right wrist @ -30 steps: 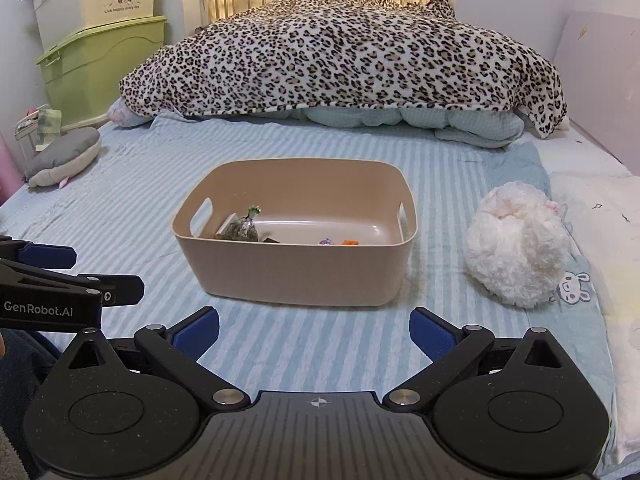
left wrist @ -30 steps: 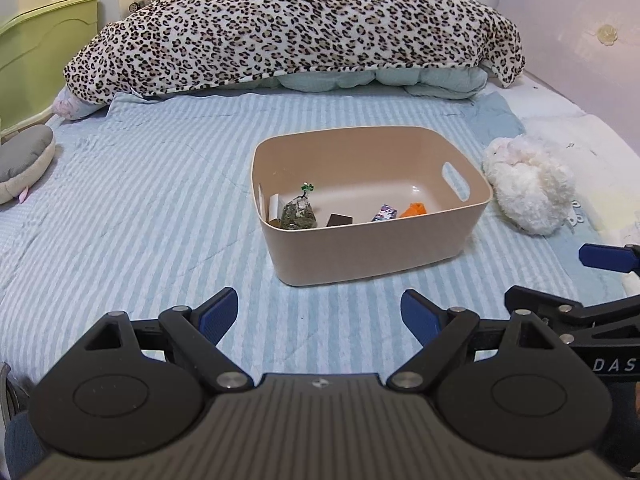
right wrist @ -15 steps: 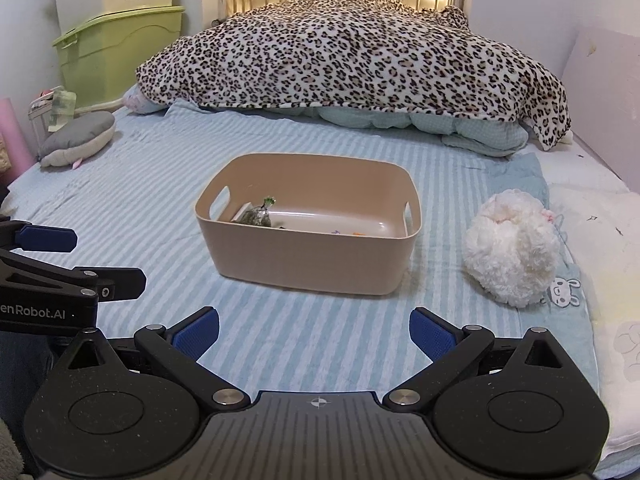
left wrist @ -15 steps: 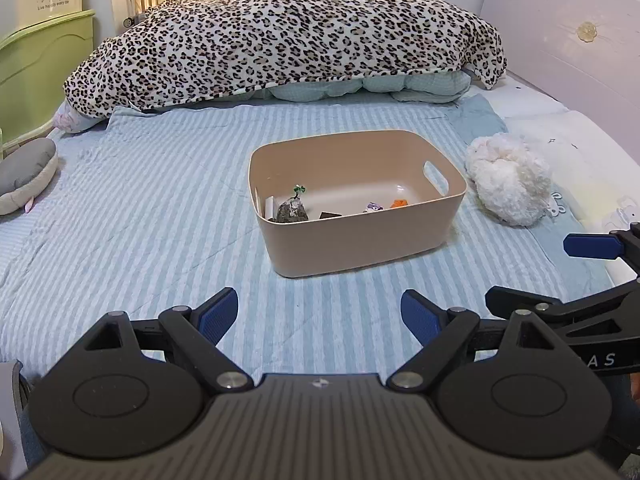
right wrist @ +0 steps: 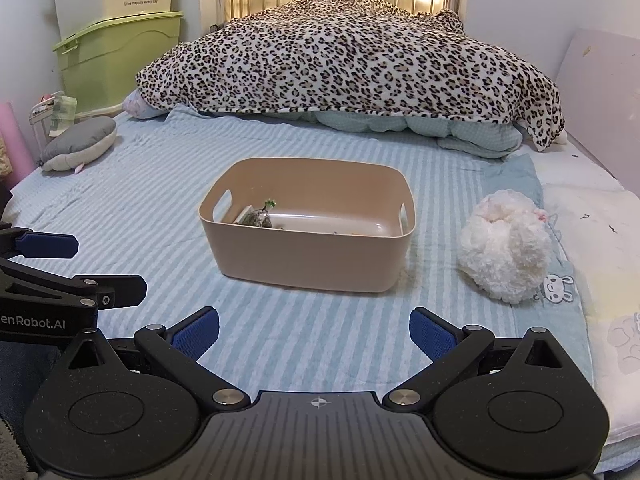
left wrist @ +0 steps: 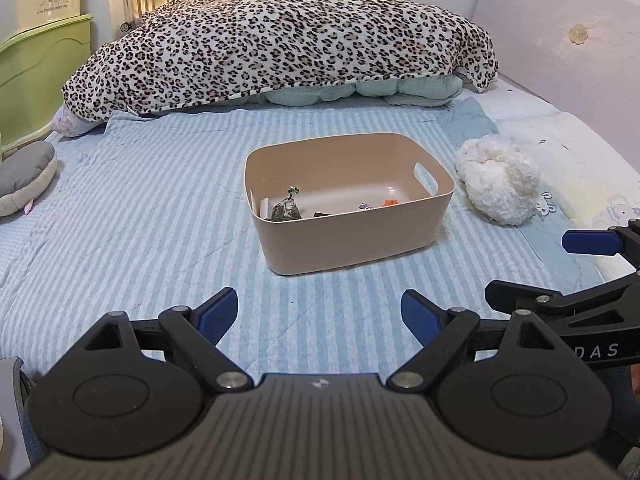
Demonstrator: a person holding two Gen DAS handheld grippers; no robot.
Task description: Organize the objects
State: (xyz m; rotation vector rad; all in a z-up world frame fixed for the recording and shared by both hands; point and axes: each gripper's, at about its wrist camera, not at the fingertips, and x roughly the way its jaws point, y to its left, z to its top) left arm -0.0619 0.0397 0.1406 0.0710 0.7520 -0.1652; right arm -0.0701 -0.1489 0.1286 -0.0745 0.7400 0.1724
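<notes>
A beige plastic bin [left wrist: 352, 240] stands on the blue striped bed; it also shows in the right wrist view [right wrist: 308, 256]. Inside lie a small rock-like ornament with a green sprig [left wrist: 286, 210], a white card, a dark block, a purple piece [left wrist: 365, 207] and an orange piece [left wrist: 390, 202]. My left gripper [left wrist: 320, 314] is open and empty, well short of the bin. My right gripper [right wrist: 314, 332] is open and empty, also short of the bin. Each gripper shows at the edge of the other's view.
A white fluffy plush [left wrist: 500, 180] lies right of the bin. A leopard-print blanket [left wrist: 280, 40] is heaped at the back. A grey cushion [right wrist: 78, 142] lies far left. Green storage boxes [right wrist: 116, 56] stand beside the bed. A pale headboard [left wrist: 568, 48] runs along the right.
Both grippers have pulled back from the bin, which looks smaller and farther away. Both stay open and empty. The things in the bin have not moved.
</notes>
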